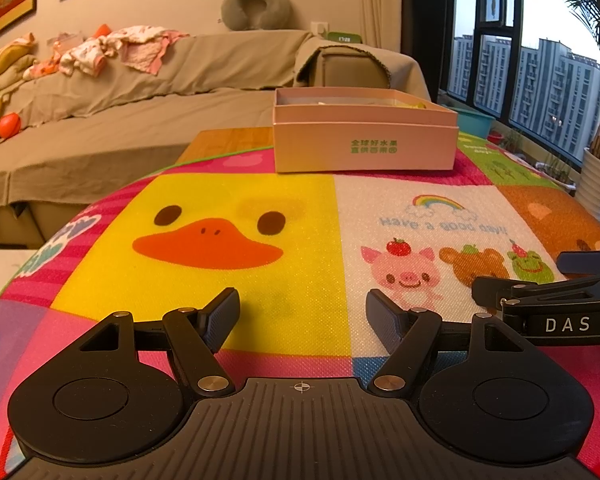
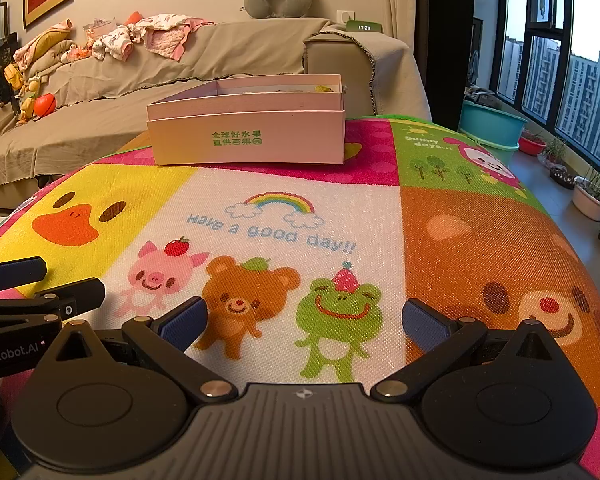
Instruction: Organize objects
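Pink cardboard box [image 1: 364, 136] sits at the far end of the mat [image 1: 236, 184], contents mostly hidden. Left gripper [image 1: 302, 312] and right gripper [image 2: 304, 320] are spread wide, grasping nothing. No loose objects remain visible; task appears complete.

A colourful cartoon mat [image 1: 236, 208] stretches forward from both grippers with bare surface all the way to a pink box [image 1: 364, 136] standing at its far edge. The box is open at the top, its walls upright. The left gripper [image 1: 302, 312] and right gripper [image 2: 304, 320] sit low over the near part of the mat, side by side and near each other, each with fingers spread wide and nothing between them. Beyond the box, a covered sofa [image 1: 140, 92] blocks the far side. To the right, the mat ends above open floor with plant pots [image 2: 592, 200].
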Action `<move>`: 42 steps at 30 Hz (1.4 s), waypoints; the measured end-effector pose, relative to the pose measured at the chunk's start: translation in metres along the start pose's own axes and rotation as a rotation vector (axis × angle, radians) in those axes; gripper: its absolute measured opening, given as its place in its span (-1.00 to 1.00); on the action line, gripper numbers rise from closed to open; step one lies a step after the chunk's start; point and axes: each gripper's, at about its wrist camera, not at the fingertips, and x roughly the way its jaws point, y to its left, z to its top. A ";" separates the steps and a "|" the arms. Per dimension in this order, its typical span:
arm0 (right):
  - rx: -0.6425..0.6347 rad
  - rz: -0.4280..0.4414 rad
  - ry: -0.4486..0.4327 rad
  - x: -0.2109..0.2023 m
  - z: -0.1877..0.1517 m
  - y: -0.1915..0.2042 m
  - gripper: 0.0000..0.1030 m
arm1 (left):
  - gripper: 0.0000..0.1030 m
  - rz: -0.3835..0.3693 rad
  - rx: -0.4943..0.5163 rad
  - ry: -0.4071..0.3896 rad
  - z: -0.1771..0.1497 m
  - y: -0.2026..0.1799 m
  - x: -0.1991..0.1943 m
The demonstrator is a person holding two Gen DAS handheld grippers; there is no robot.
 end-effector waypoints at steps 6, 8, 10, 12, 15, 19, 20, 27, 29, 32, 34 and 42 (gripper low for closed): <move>0.000 0.000 0.000 0.000 0.000 0.000 1.00 | 0.47 -0.001 0.000 0.000 0.000 0.000 0.000; 0.000 0.000 0.000 0.000 0.000 0.000 1.00 | 0.47 -0.001 0.000 0.000 0.000 0.000 0.000; 0.000 0.000 0.000 0.000 0.000 0.000 1.00 | 0.47 -0.001 0.000 0.000 0.000 0.000 0.000; 0.000 0.000 0.000 0.000 0.000 0.000 1.00 | 0.47 -0.001 0.000 0.000 0.000 0.000 0.000; 0.000 0.000 0.000 0.000 0.000 0.000 1.00 | 0.47 -0.001 0.000 0.000 0.000 0.000 0.000; 0.000 0.000 0.000 0.000 0.000 0.000 1.00 | 0.47 -0.002 0.000 0.001 0.000 0.000 0.000; 0.000 0.000 0.000 0.000 0.000 0.000 1.00 | 0.47 0.000 0.003 0.002 0.000 0.000 0.000; 0.000 0.000 0.000 0.000 0.000 0.000 1.00 | 0.47 0.003 0.010 0.007 0.001 -0.001 0.000; 0.000 0.000 0.000 0.000 0.000 0.000 1.00 | 0.48 0.008 0.005 0.009 0.001 -0.002 0.001; 0.000 0.000 0.000 0.000 0.000 0.000 1.00 | 0.48 0.017 0.008 0.011 0.001 -0.005 0.001; 0.000 0.000 0.000 0.000 0.000 0.000 1.00 | 0.48 0.016 0.008 0.010 0.001 -0.005 0.000; 0.000 0.000 0.000 0.000 0.000 0.000 1.00 | 0.48 0.010 -0.003 0.004 0.001 -0.003 0.000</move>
